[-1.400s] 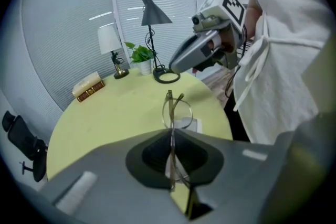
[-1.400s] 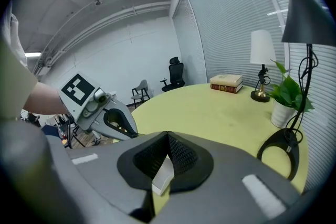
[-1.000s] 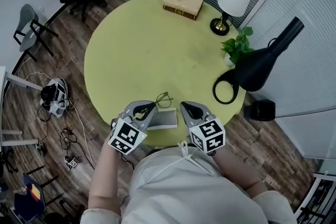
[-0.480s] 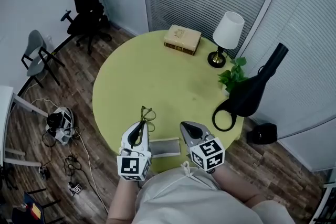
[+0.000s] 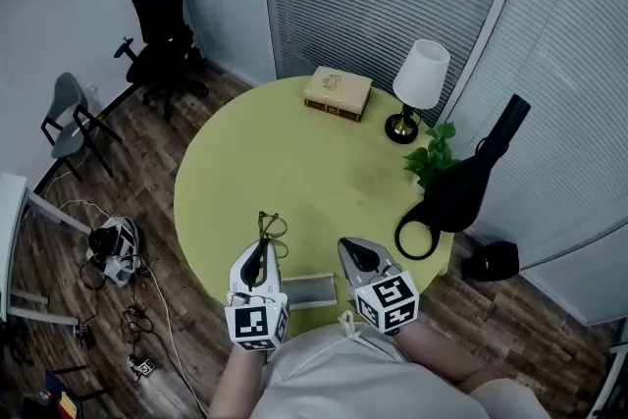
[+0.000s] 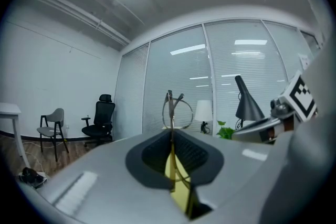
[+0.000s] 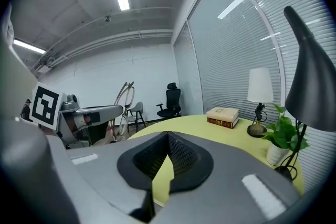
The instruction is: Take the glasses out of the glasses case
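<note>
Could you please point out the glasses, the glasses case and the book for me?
glasses (image 6: pixel 177 112): left gripper view, on the lens.
glasses case (image 5: pixel 312 291): head view, on its flat top.
book (image 5: pixel 338 92): head view, on the cover.

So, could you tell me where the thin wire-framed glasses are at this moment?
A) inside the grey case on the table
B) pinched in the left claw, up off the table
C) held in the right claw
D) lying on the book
B: the thin wire-framed glasses stand upright, pinched between the closed pads of the left claw, while the flat grey glasses case lies apart on the round yellow table.
</note>
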A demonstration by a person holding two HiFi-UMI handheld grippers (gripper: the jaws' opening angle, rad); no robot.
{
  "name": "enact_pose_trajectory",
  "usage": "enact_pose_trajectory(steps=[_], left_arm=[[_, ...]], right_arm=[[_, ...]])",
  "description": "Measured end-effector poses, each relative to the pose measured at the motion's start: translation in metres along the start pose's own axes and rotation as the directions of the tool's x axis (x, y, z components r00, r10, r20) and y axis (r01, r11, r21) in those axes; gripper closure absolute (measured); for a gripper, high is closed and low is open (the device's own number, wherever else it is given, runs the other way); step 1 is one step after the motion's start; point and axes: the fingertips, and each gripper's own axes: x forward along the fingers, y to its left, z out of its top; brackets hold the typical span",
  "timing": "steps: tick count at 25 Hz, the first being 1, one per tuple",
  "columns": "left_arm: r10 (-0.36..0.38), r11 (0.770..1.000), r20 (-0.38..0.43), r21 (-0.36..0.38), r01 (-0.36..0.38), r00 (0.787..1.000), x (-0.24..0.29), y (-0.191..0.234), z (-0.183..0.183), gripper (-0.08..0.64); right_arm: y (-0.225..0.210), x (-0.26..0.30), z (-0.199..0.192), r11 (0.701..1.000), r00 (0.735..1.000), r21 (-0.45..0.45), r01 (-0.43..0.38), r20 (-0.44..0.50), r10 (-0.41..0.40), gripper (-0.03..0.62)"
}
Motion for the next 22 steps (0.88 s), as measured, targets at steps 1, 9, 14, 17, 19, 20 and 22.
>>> enact_pose_trajectory(steps=[1,9,14,17,19,20,22], left_arm=[[0.0,1.0,-0.004,0.002,0.0,1.0,0.0,-0.001,-0.001,0.545],[0.001,1.0,-0.017,0.018,-0.001,1.0,-0.003,-0.004,0.0,0.545],[0.0,0.998,-0.022,0.056,0.002,1.0,-0.003,-0.01,-0.001,0.545],[0.001,0.998,-0.031,0.059,0.001,1.0,-0.005,-0.013,-0.005,0.545],[0.002,0.998,-0.034,0.056,0.0,0.999,-0.005,-0.013,-0.007,0.545],[0.002,0.999,-0.034,0.054,0.0,0.999,-0.006,-0.012,-0.007,0.545],[0.002,0.999,-0.035,0.052,-0.001,0.999,-0.006,-0.012,-0.008,0.545]], right_arm=[[0.0,0.0,0.0,1.0,1.0,-0.002,-0.001,0.002,0.001,0.592],[0.004,-0.006,0.002,1.0,1.0,-0.006,-0.006,0.003,0.006,0.592],[0.001,-0.007,-0.002,1.0,1.0,0.003,0.001,-0.003,-0.001,0.592],[0.001,-0.009,-0.005,1.0,1.0,0.004,0.001,-0.007,-0.001,0.592],[0.001,-0.009,-0.007,1.0,1.0,0.005,0.0,-0.011,0.0,0.592],[0.002,-0.01,-0.007,1.0,1.0,0.005,0.0,-0.012,0.0,0.592],[0.002,-0.01,-0.007,1.0,1.0,0.004,0.001,-0.014,-0.001,0.592]])
